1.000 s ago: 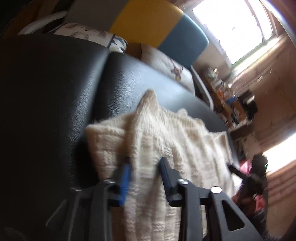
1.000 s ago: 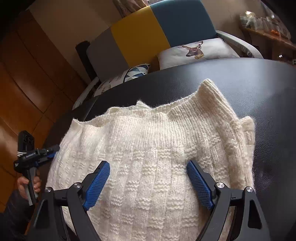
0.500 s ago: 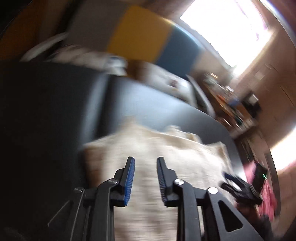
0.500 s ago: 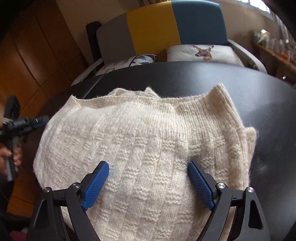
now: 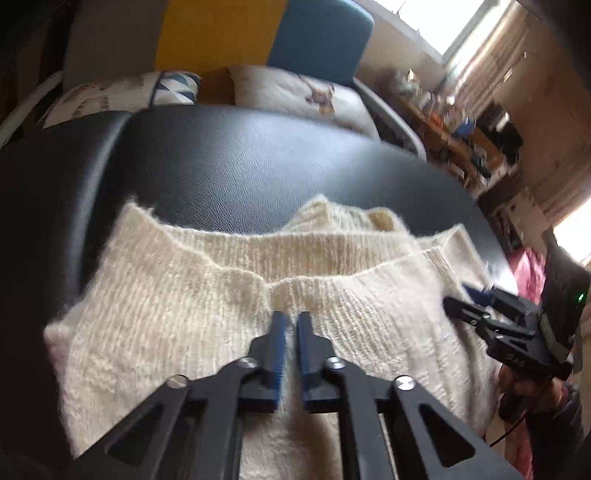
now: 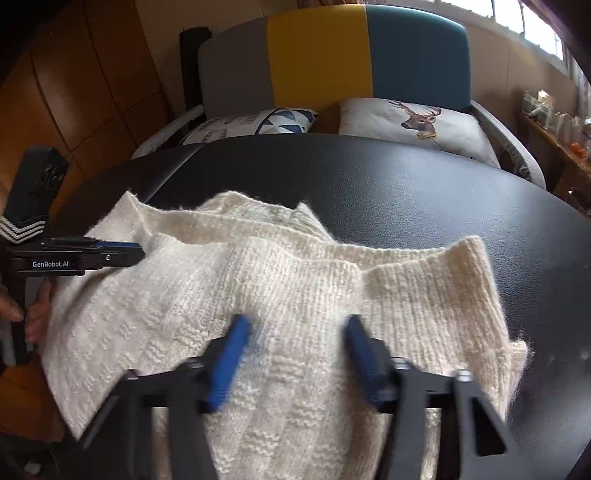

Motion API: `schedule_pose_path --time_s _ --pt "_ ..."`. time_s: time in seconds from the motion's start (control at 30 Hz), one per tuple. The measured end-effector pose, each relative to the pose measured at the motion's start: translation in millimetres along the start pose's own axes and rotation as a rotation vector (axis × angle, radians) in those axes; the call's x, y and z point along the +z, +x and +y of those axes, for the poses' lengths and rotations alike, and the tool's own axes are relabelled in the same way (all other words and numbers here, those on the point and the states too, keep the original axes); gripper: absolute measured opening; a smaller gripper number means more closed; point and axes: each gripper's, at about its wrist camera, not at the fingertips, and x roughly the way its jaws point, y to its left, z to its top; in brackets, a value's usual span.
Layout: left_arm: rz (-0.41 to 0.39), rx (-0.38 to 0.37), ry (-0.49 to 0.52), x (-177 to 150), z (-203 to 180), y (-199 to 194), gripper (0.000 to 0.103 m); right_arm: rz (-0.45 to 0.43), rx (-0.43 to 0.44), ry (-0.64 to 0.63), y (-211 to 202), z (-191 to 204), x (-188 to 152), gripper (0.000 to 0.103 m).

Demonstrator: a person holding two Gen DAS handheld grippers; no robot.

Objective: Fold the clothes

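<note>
A cream knitted sweater [image 5: 207, 302] lies on a black leather surface [image 5: 258, 166], its ribbed edge toward the far side. My left gripper [image 5: 289, 317] hovers over the sweater near that ribbed edge, its blue pads almost together with nothing between them. It also shows in the right wrist view [image 6: 142, 253], at the sweater's left edge. The sweater [image 6: 295, 295] fills the right wrist view. My right gripper [image 6: 297, 325] is open above the sweater's middle, blurred by motion. It also shows in the left wrist view [image 5: 469, 299], at the sweater's right side.
Behind the black surface [image 6: 406, 192] stands a grey, yellow and blue chair [image 6: 332, 62] with a deer pillow [image 6: 413, 122] and a triangle-pattern pillow [image 6: 258, 123]. Wood panelling [image 6: 74, 92] is at the left. Cluttered shelves [image 5: 461, 129] and a bright window [image 5: 443, 22] are at the right.
My left gripper let go of the sweater fold, narrowed its jaws and swung toward the ribbed edge. My right gripper's jaws have come closer together. The sweater now lies flatter.
</note>
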Motion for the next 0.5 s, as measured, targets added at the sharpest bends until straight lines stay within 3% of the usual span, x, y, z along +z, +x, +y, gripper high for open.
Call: schedule_pose_path --time_s 0.1,0.2,0.27,0.33,0.4,0.5 --pt "-0.148 -0.059 -0.009 3 -7 -33 0.003 0.006 -0.015 -0.003 4 0 3 0.013" --pt "-0.277 -0.072 0.009 21 -16 -53 0.003 -0.031 -0.037 -0.001 -3 0 13 0.008" --pt "-0.251 -0.04 0.008 33 -13 -31 0.003 -0.059 -0.063 0.0 -7 -1 22 0.008" --pt "-0.185 0.034 0.016 39 -6 4 0.004 -0.029 -0.089 0.022 10 -6 23 0.008" --pt "-0.081 0.058 -0.018 35 7 45 0.004 0.016 -0.103 0.048 30 -12 19 0.009" --pt "-0.105 0.01 -0.053 32 14 44 0.004 -0.018 -0.074 0.119 41 -24 7 0.013"
